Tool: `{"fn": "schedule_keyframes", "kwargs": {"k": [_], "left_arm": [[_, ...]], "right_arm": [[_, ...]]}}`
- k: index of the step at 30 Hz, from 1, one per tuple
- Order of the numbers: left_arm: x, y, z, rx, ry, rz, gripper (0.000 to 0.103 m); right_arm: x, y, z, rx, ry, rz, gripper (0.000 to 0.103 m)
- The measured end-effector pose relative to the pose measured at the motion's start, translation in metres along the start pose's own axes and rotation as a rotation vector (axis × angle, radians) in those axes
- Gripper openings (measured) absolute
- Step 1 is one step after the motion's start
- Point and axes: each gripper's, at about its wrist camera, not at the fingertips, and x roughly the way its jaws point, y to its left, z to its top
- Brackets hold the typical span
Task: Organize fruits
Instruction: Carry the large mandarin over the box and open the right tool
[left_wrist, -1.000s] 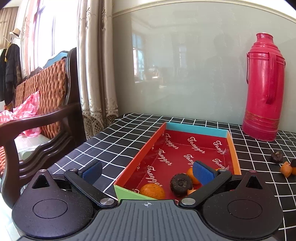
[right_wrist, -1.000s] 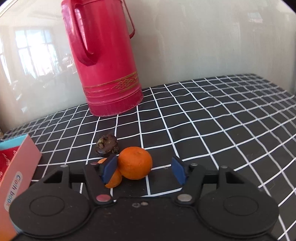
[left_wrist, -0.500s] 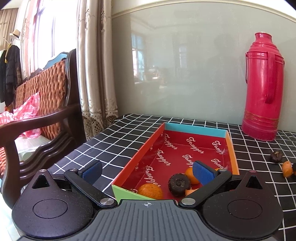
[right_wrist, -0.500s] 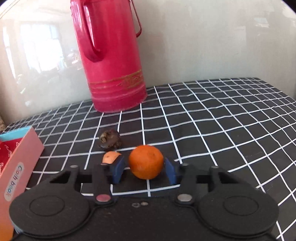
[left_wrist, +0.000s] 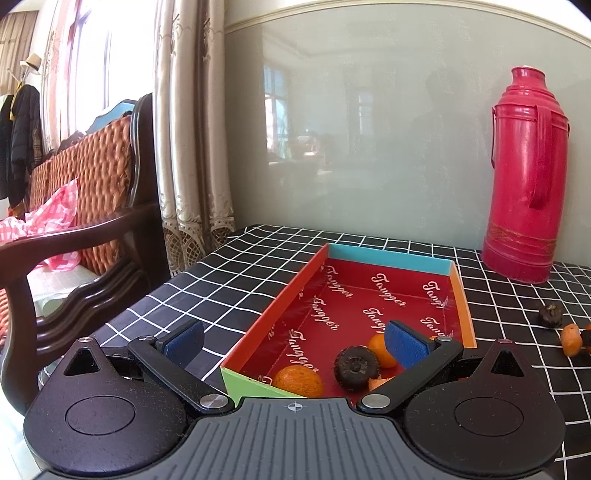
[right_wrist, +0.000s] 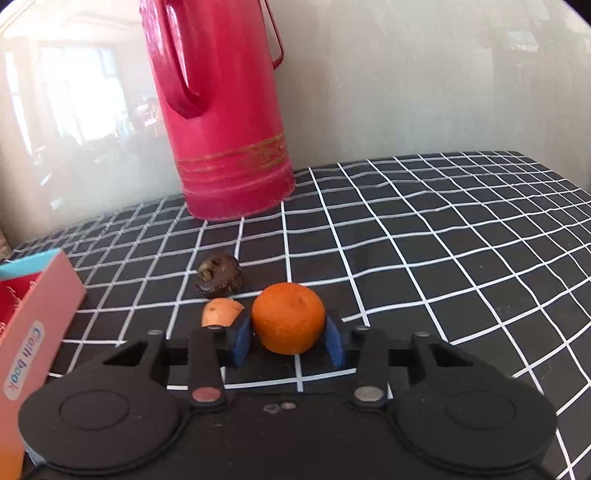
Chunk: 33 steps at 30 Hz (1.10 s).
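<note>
1. Hovering spread and empty, the left gripper (left_wrist: 293, 343) waits over the box (left_wrist: 273, 314), which holds three fruits.
2. Since a second ago, the right gripper (right_wrist: 288, 338) fingers are closing onto the orange (right_wrist: 289, 316) on the desk (right_wrist: 424, 240); it looks ready for lifting toward the box.

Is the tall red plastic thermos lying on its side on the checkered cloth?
No, the tall red plastic thermos stands upright on the black-and-white checkered tablecloth, its base flat by the wall.
</note>
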Motion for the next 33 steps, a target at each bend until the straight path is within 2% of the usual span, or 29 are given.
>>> {"fn": "schedule_keyframes", "kwargs": {"k": [2,8,12,16,21,24,28,33], "left_arm": [[-0.001,0.003,0.001,-0.008,-0.005,0.007,0.103],[-0.002,0.027,0.003,-0.082,-0.024,0.083,0.103],[0.005,0.047,0.002,-0.143,0.019,0.121,0.103],[0.011,0.062,-0.001,-0.181,0.044,0.143,0.103],[0.011,0.071,-0.003,-0.183,0.043,0.163,0.103],[0.012,0.074,-0.003,-0.187,0.044,0.166,0.103],[0.013,0.073,-0.003,-0.194,0.047,0.16,0.103],[0.01,0.057,-0.002,-0.166,0.033,0.133,0.103]], "right_arm": [[-0.012,0.007,0.001,-0.023,-0.039,0.03,0.033],[-0.051,0.051,-0.006,-0.162,-0.143,0.252,0.033],[-0.07,0.092,-0.022,-0.312,-0.167,0.417,0.033],[-0.081,0.128,-0.04,-0.446,-0.159,0.512,0.033],[-0.083,0.154,-0.056,-0.546,-0.132,0.53,0.037],[-0.091,0.157,-0.057,-0.536,-0.167,0.512,0.075],[-0.098,0.145,-0.05,-0.499,-0.198,0.494,0.075],[-0.089,0.123,-0.036,-0.416,-0.192,0.376,0.082]]}}
